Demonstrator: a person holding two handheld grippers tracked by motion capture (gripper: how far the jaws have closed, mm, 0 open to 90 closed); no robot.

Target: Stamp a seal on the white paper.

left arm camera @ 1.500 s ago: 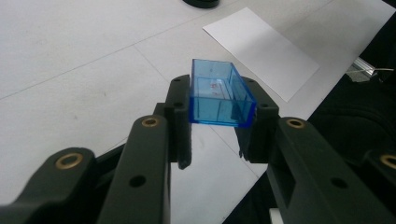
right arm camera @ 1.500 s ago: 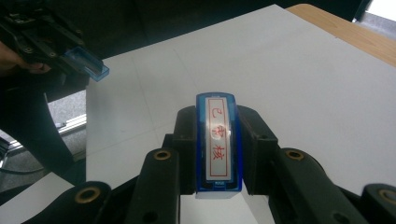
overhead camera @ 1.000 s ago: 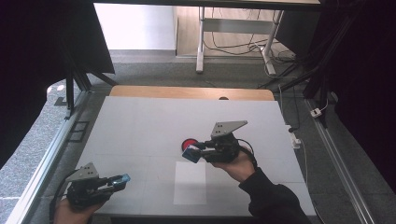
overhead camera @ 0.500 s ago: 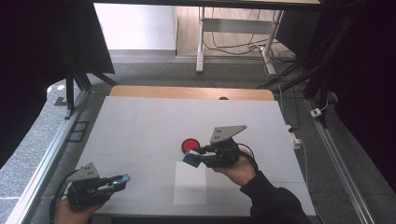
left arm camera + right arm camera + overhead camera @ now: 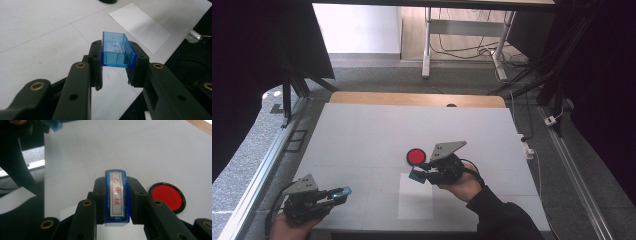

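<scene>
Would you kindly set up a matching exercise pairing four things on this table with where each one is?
Things:
1. stamp
2. clear blue cap
3. red ink pad
4. paper sheet

Places:
A. flat on the table, at the near edge
B. held in the left gripper
C. on the table just beyond the right gripper's tip
D. held in the right gripper

Pairs: 1-D, 2-B, 3-C, 4-A
</scene>
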